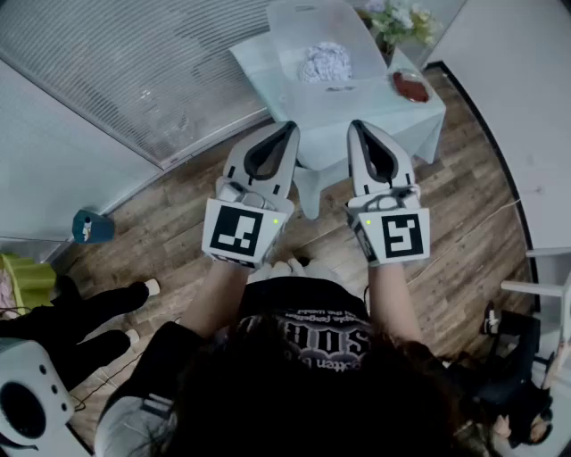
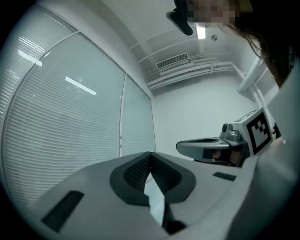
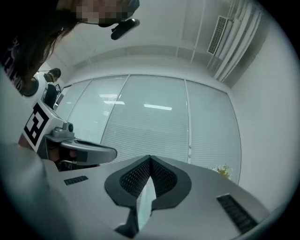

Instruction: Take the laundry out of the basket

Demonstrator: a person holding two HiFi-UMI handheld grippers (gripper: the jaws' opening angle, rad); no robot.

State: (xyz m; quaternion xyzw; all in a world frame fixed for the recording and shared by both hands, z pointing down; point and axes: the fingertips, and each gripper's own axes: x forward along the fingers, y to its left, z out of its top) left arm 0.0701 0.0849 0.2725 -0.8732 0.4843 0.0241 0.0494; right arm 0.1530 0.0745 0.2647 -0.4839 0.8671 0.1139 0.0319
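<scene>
A crumpled pale bundle of laundry (image 1: pixel 325 62) lies in a translucent white basket (image 1: pixel 290 40) on a small table (image 1: pixel 379 116) draped in a light cloth, ahead of me in the head view. Both grippers are held side by side, short of the table's near edge and apart from the basket. My left gripper (image 1: pixel 288 127) is shut, its tips meeting with nothing between them (image 2: pixel 150 155). My right gripper (image 1: pixel 356 126) is also shut and holds nothing (image 3: pixel 150 159). Each gripper view shows the other gripper alongside and no laundry.
A red item (image 1: pixel 411 87) and a bunch of flowers (image 1: pixel 399 20) share the table. A glass wall with blinds (image 1: pixel 134 71) runs along the left. On the wooden floor are a teal object (image 1: pixel 92 226), a seated person's legs (image 1: pixel 80 321), and white furniture (image 1: pixel 544 286).
</scene>
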